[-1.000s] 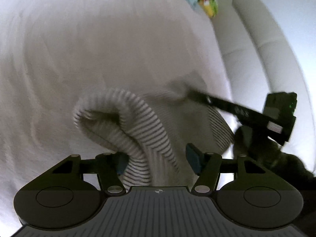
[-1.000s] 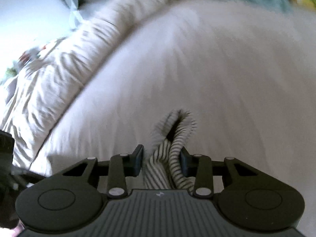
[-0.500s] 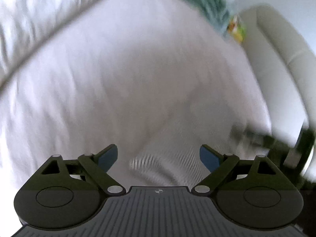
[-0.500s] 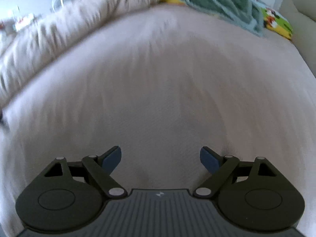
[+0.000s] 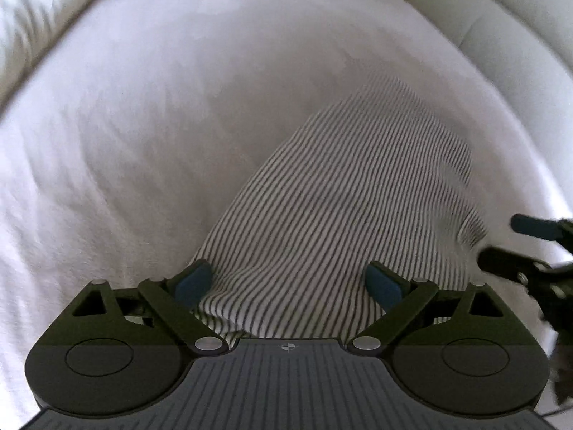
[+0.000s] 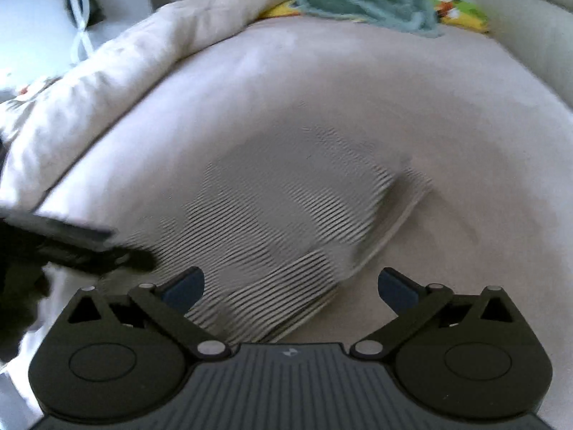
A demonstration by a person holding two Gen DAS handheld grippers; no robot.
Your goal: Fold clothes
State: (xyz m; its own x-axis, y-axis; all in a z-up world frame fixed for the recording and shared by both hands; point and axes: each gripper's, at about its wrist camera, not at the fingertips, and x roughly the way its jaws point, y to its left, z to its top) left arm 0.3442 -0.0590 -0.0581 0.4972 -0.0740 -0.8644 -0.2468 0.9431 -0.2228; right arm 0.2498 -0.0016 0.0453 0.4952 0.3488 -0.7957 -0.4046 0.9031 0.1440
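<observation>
Grey-and-white striped knit garment [image 5: 343, 211] laid flat on white bed sheet [image 5: 143, 125] | left gripper [image 5: 290, 283] fingers spread wide, just opened, nothing gripped | right gripper [image 6: 290, 286] likewise.

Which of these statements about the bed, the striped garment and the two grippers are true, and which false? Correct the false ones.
1. The striped garment lies on the bed sheet. True.
2. The left gripper is clamped shut on the garment. False: its jaws stand open, fabric between them unpinched.
3. The right gripper is open. True.
4. The garment is plain green. False: it has thin dark and light stripes.
5. A green towel lies at the bed's far end. True.
</observation>
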